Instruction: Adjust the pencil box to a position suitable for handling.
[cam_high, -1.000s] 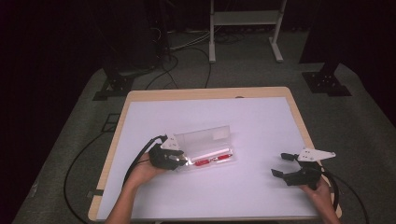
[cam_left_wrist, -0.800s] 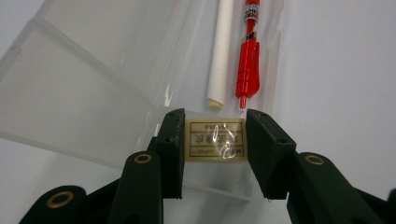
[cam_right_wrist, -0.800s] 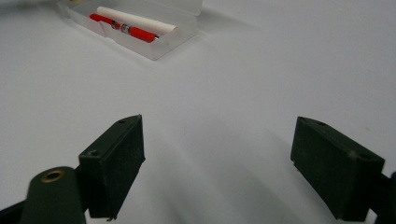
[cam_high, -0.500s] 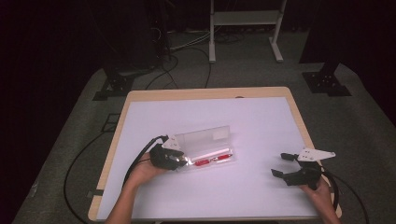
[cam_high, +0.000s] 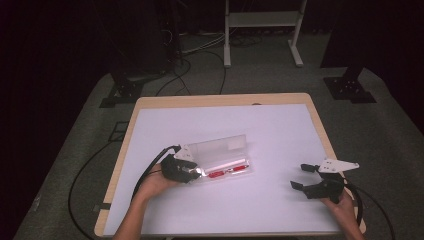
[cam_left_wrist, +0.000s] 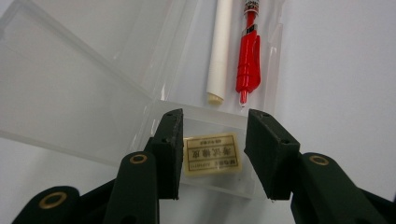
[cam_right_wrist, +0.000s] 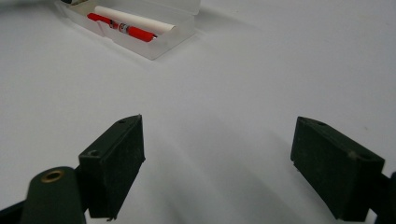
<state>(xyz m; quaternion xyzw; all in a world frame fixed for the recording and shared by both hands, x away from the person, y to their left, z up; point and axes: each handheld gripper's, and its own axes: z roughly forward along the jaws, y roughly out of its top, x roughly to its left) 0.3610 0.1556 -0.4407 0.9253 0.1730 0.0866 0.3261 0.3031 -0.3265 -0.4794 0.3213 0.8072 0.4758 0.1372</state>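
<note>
The gripper (cam_left_wrist: 212, 154) straddles the clear case's (cam_left_wrist: 93, 93) end.

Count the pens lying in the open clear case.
2: a red pen by the case's outer wall and a white pen beside it, nearer the lid. None seems hidden.

one clear case (cam_high: 220, 157), one red pen (cam_left_wrist: 247, 56), one white stick (cam_left_wrist: 219, 51), two claws

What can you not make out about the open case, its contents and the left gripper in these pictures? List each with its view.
- Label in the case: left gripper view, print too small and upside down.
- Red pen and white stick: far ends cut by the top edge.
- Left gripper: whether its pads press the case end; high view too small.
</note>
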